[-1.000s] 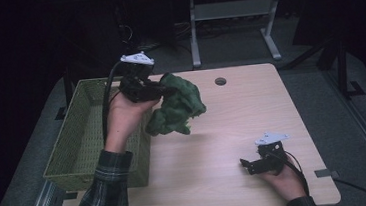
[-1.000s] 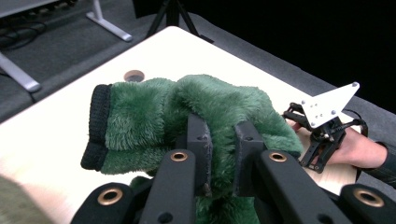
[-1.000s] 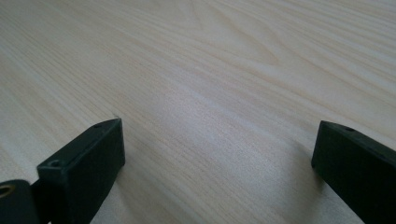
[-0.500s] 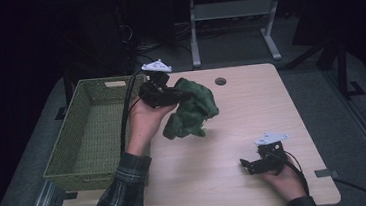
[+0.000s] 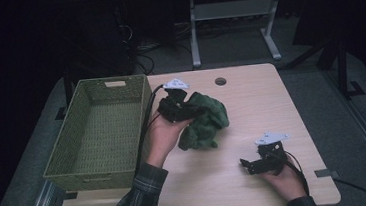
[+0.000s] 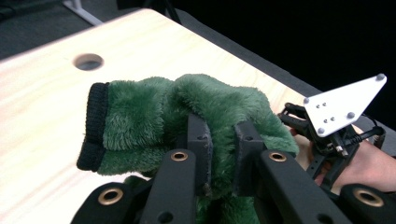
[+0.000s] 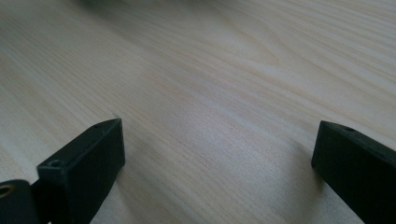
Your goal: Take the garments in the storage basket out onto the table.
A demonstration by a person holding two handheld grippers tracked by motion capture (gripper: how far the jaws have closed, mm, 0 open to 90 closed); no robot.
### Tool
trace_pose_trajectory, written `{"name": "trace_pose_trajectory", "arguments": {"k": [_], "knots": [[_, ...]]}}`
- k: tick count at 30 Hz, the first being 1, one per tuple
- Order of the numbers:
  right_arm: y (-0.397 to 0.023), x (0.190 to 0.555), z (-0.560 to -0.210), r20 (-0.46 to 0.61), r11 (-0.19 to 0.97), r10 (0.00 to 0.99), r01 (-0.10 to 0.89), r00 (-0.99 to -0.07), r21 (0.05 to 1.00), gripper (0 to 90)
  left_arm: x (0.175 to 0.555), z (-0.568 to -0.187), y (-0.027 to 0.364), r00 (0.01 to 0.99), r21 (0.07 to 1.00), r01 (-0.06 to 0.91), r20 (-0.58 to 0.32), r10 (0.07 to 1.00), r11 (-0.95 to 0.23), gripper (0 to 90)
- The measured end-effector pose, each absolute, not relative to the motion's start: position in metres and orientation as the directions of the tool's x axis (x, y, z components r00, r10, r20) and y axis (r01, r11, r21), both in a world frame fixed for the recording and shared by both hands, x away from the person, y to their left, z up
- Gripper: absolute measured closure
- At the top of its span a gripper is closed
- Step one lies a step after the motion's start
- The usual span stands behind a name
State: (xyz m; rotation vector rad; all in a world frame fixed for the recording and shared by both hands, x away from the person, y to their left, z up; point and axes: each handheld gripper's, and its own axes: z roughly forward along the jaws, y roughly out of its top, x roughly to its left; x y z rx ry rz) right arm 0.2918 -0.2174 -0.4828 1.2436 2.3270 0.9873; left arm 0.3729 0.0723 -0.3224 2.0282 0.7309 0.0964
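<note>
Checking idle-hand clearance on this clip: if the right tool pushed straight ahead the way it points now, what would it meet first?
Probably just the bare table. The right tool rests low with its jaws wide apart, pointing leftward across the wood. The green fleece lies farther up the table, seemingly off that line, though depth is hard to judge.
</note>
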Motion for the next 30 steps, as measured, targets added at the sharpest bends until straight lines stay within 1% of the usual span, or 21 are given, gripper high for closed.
{"name": "trace_pose_trajectory", "arguments": {"k": [4, 5, 9, 10, 15, 26, 30], "knots": [[-0.218, 0.292, -0.483, 0.038, 0.382, 0.821, 0.598, -0.569, 0.705, 2.4, 0.37, -0.336, 0.065, 0.822, 0.797, 0.464, -0.225, 0.523, -0.386, 80.5], [-0.218, 0.292, -0.483, 0.039, 0.382, 0.821, 0.598, -0.569, 0.704, 2.3, 0.37, -0.345, 0.061, 0.82, 0.787, 0.475, -0.233, 0.522, -0.394, 80.5], [-0.218, 0.291, -0.483, 0.04, 0.382, 0.821, 0.598, -0.57, 0.704, 2.4, 0.369, -0.359, 0.056, 0.816, 0.776, 0.491, -0.251, 0.52, -0.396, 80.3], [-0.218, 0.291, -0.483, 0.038, 0.383, 0.82, 0.598, -0.571, 0.704, 2.4, 0.369, -0.368, 0.053, 0.817, 0.767, 0.498, -0.258, 0.516, -0.405, 80.2], [-0.218, 0.291, -0.483, 0.038, 0.383, 0.82, 0.598, -0.571, 0.704, 2.3, 0.368, -0.389, 0.044, 0.813, 0.744, 0.521, -0.285, 0.507, -0.417, 79.7], [-0.218, 0.291, -0.483, 0.039, 0.383, 0.82, 0.598, -0.571, 0.704, 2.3, 0.375, -0.428, 0.022, 0.829, 0.7, 0.523, -0.283, 0.483, -0.487, 78.7], [-0.218, 0.291, -0.483, 0.038, 0.384, 0.82, 0.598, -0.571, 0.704, 2.3, 0.376, -0.44, 0.015, 0.826, 0.689, 0.531, -0.291, 0.482, -0.494, 78.3]]}}
